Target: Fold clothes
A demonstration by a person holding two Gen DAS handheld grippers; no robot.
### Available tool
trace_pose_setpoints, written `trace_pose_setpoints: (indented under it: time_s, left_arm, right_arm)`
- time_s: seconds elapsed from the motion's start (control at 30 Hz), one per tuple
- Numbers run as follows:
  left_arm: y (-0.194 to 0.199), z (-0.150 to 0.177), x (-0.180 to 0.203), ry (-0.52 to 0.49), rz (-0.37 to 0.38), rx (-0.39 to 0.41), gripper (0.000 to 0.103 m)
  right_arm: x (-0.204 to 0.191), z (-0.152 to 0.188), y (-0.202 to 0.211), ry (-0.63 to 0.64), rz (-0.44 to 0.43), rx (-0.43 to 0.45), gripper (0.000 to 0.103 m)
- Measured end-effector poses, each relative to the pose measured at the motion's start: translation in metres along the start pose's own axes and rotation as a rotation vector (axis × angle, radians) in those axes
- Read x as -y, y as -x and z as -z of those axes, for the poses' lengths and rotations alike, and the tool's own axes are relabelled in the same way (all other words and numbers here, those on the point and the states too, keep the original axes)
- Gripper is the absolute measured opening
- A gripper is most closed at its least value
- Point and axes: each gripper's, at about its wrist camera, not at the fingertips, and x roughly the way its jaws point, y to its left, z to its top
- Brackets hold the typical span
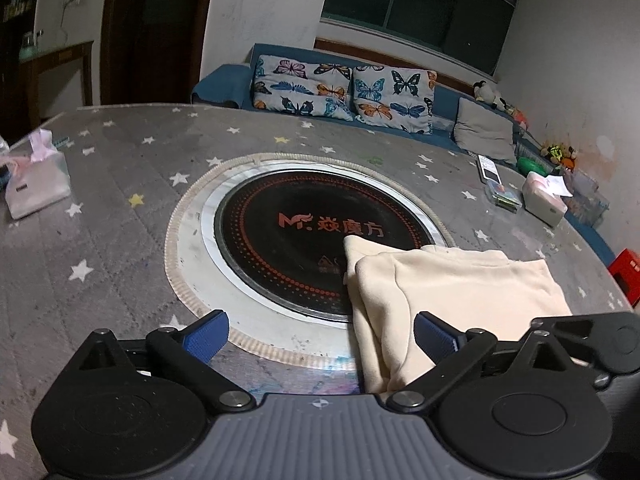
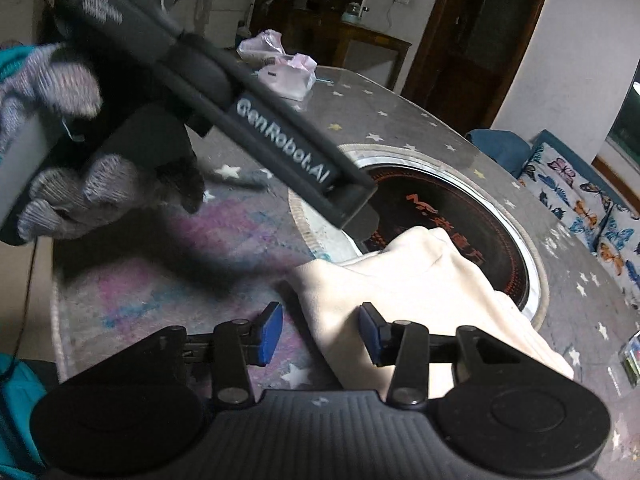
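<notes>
Both grippers, left [image 1: 320, 336] and right [image 2: 320, 332], are hanging wide and holding nothing over the near edge of the table [image 1: 120, 184], where the cream garment [image 1: 452, 292] is lying already folded into a layered bundle, partly overlapping the round cooktop [image 1: 288, 240].

The folded cream fleece garment [image 1: 460, 280] is plain. The bench's grey cloth cover [image 1: 120, 240] carries white and yellow stars, with pink and blue smudges near its edge. The round black cooktop [image 1: 280, 240] bears orange dots and lettering. Butterfly-printed white cushions [image 1: 304, 84] lean on a blue sofa [image 1: 224, 80]. Each black tool has blue pads [image 1: 206, 338].
</notes>
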Motion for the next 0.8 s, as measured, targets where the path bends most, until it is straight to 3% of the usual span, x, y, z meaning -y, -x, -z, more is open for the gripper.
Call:
trace_pose_setpoints:
  time_s: [0.13, 0.37, 0.8]
  left_arm:
    - [-0.001, -0.001, -0.001, 0.026, 0.032, -0.009, 0.099]
    - [0.002, -0.006, 0.0, 0.067, 0.094, 0.001, 0.093]
    - [-0.018, -0.013, -0.007, 0.318, 0.269, -0.079, 0.089]
  right_arm:
    - [0.006, 0.001, 0.001, -0.029, 0.005, 0.01, 0.04]
    - [0.016, 0.001, 0.003, -0.079, 0.015, 0.029, 0.017]
    - [0.046, 0.004, 0.028, -0.21, -0.005, 0.125, 0.01]
